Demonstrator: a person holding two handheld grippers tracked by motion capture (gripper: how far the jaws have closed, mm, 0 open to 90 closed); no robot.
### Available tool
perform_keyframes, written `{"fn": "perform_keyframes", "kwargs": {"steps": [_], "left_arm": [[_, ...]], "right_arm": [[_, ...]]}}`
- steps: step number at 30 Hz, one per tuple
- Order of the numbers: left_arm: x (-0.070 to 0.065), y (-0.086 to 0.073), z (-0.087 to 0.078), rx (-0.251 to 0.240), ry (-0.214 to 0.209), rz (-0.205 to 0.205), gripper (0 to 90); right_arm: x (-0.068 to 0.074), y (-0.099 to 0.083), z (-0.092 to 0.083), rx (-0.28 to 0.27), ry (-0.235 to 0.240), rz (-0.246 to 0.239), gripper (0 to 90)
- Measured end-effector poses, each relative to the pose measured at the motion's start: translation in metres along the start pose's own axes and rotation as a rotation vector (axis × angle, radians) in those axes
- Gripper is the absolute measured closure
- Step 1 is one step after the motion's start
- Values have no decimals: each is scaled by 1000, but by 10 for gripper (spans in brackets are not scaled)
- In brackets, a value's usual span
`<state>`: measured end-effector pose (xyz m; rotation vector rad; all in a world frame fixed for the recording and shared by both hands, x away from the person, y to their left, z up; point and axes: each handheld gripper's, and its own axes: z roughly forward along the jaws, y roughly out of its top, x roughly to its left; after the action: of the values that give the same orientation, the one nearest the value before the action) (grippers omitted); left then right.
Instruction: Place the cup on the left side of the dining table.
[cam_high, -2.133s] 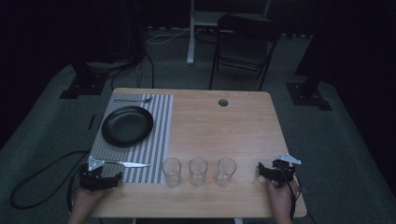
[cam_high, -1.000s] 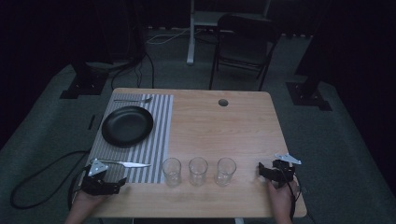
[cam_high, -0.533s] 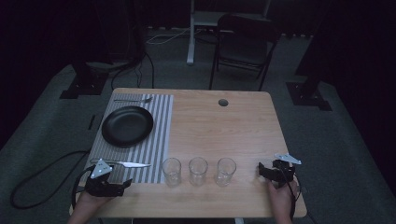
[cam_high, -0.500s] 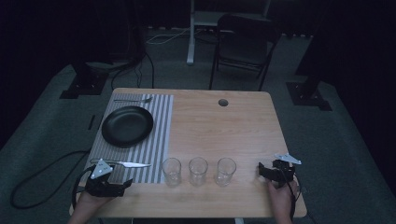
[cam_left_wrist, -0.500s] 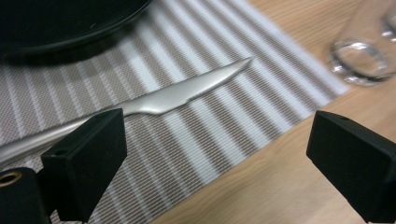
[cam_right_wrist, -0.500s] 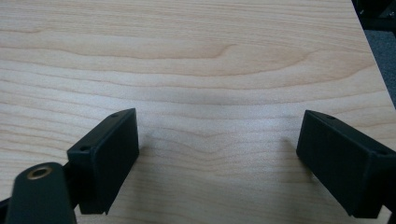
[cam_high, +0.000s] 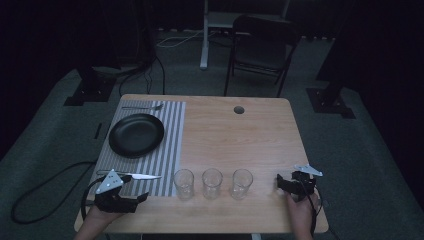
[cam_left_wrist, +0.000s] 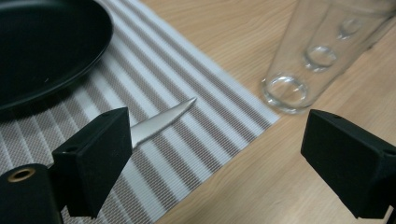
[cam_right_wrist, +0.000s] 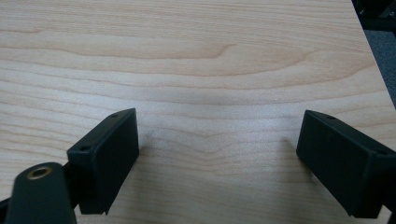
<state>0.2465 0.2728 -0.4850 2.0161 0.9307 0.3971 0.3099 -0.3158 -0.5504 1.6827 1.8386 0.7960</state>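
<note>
My left tongs (cam_high: 141, 197) sit released over the striped placemat (cam_high: 170, 145) corner, the knife (cam_left_wrist: 161, 120) blade just behind one jaw, the nearest glass (cam_left_wrist: 303, 60) ahead; my right tongs (cam_high: 279, 183) rest released on bare wooden table (cam_right_wrist: 196, 51)

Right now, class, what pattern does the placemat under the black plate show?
The placemat has grey and white stripes, clearest in the left gripper view.

- A dark folding chair (cam_high: 262, 47) is standing beyond the far edge of the wooden table (cam_high: 260, 135).
- Grey carpet (cam_high: 360, 150) is covering the floor.
- A black cable (cam_high: 45, 187) is trailing across it at left.
- Darkness is swallowing the room's edges.
</note>
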Motion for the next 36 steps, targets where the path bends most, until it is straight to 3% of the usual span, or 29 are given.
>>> {"fn": "perform_keyframes", "kwargs": {"steps": [9, 20, 26, 36], "left_arm": [[-15, 24, -4, -45, -50, 67, 93], [-27, 46, 1, -49, -87, 119, 93], [-34, 57, 6, -43, -130, 159, 93], [-43, 70, 16, -50, -170, 177, 93]], "right_arm": [[0, 0, 0, 0, 0, 0, 125], [0, 0, 0, 0, 0, 0, 125], [0, 0, 0, 0, 0, 0, 125], [0, 0, 0, 0, 0, -1, 124]]}}
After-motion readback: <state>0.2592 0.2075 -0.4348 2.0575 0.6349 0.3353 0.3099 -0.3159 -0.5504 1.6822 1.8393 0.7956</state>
